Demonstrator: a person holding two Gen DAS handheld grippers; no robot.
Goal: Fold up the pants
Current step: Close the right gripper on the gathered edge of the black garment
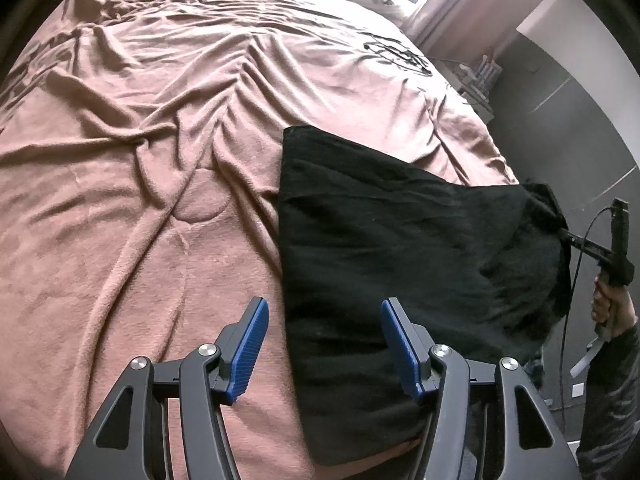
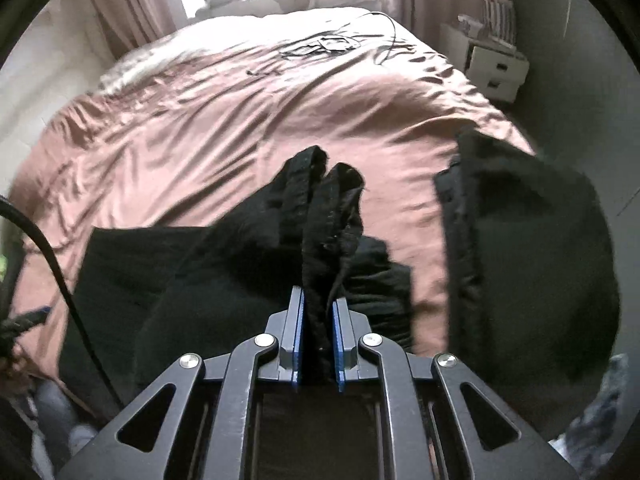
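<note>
Black pants [image 1: 400, 240] lie on the brown bedspread [image 1: 140, 200], their right end lifted off it. My left gripper [image 1: 325, 302] stands open low over the pants' near left edge, one blue pad over the bedspread and the other over the black cloth. At the far right, my right gripper [image 1: 576, 240] pinches the raised end, held by a person's hand [image 1: 608, 304]. In the right wrist view the right gripper [image 2: 318, 296] is shut on a bunched, seamed edge of the pants [image 2: 320, 220], which stands up between the pads; the rest hangs down to the left.
A blurred black mass of fabric [image 2: 520, 260] sits at the bed's right edge; whether it belongs to the pants I cannot tell. Black cables [image 2: 328, 44] lie near the head of the bed. A white drawer unit [image 2: 496, 68] stands beside the bed. A cable [image 2: 60, 276] hangs at left.
</note>
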